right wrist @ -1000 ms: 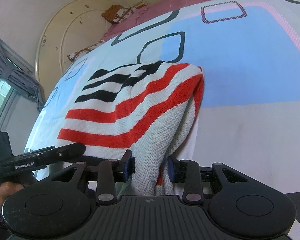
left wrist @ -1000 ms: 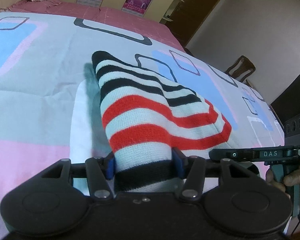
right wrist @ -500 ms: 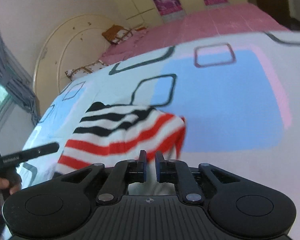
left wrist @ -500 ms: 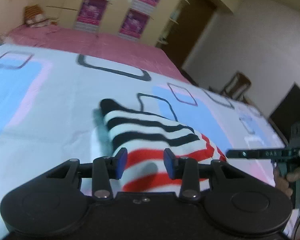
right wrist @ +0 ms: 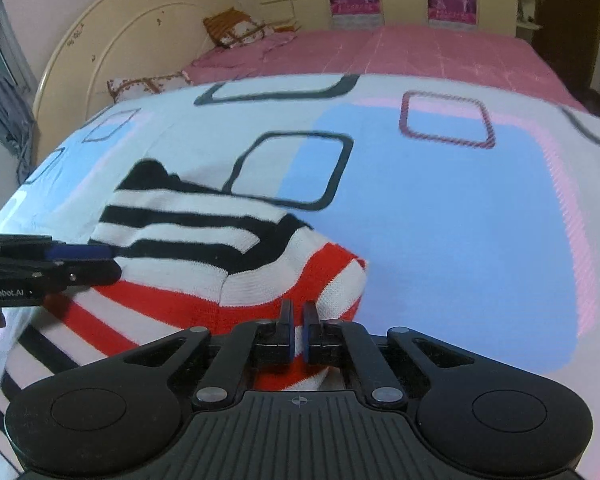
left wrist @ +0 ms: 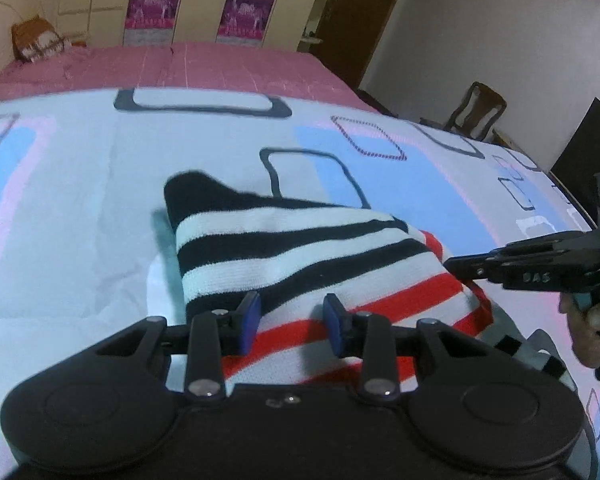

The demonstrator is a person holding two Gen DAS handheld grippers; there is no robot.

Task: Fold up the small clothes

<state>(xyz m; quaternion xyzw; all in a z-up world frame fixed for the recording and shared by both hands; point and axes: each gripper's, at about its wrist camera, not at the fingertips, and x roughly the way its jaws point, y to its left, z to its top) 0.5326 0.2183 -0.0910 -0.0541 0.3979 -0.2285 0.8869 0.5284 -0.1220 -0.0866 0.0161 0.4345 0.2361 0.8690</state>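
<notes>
A small knit garment [left wrist: 300, 248] with black, white and red stripes lies folded on the bed. My left gripper [left wrist: 292, 320] is open above its near red-striped part, with nothing between the pads. My right gripper [right wrist: 297, 332] has its pads nearly together just above the garment's [right wrist: 204, 256] near right corner; no cloth shows between them. The right gripper also shows at the right edge of the left wrist view [left wrist: 540, 268]. The left gripper shows at the left edge of the right wrist view [right wrist: 40, 268].
The bed has a white sheet [left wrist: 80, 220] with blue, pink and black square patterns. A pink bedspread [left wrist: 180, 68] and a pillow [left wrist: 36, 42] lie at the far end. A wooden chair [left wrist: 478, 114] and a dark door stand at the right.
Both grippers have let go of the garment and pulled back and up. The lifted fold now lies flat on the bed. The right jaws have closed to a narrow gap.
</notes>
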